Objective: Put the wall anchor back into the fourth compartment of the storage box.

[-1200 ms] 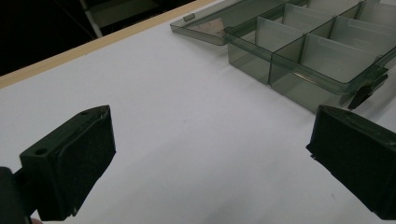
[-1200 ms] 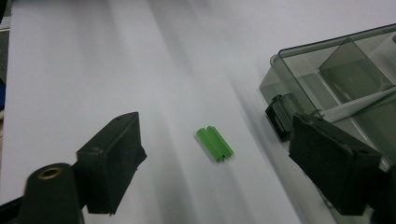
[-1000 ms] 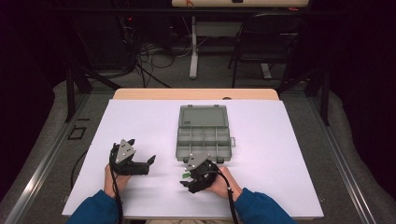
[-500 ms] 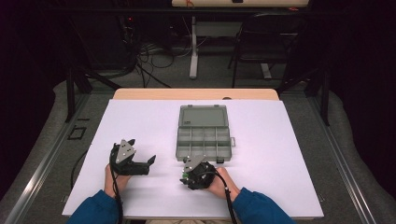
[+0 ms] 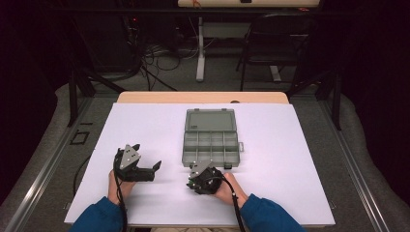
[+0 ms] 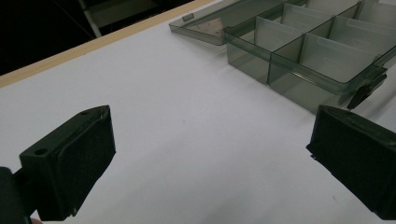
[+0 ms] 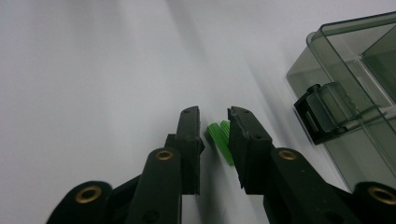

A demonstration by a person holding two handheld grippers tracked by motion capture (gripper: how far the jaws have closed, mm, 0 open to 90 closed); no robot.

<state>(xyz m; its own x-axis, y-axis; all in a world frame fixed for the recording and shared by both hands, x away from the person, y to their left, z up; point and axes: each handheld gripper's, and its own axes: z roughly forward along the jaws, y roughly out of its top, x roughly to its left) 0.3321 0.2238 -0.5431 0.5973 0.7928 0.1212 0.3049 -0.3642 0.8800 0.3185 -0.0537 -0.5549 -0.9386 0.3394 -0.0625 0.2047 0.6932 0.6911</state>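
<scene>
Green ribbed plastic shows between the jaws of the right gripper [image 7: 213,125]: a small green piece [image 7: 219,135] lies on the white table cover [image 7: 93,70], and in the right gripper view the two black jaws stand close on either side of it, one pad against it and the other just beside it with a sliver of gap — whether both pads truly press I cannot tell. The jaws have just been closing, with the green piece between them. In the high view the right gripper [image 5: 197,180] sits low at the near edge of the smoky grey organiser box [image 5: 212,145], pointing down at the cover, with the person's right hand [image 5: 226,189] behind it and a blue sleeve [image 5: 270,217] running off the bottom. The box lies open, its flat lid [image 5: 211,120] folded away on the far side and its compartments facing up; a dark latch [image 7: 317,114] on its near wall stands just to the side of the right gripper's jaws. The left gripper [image 5: 153,170] rests well apart on the cover, lying level and aimed toward the box — its jaws are spread wide with nothing between them, as the left gripper view shows, where the box [image 6: 322,51] sits beyond them.
</scene>
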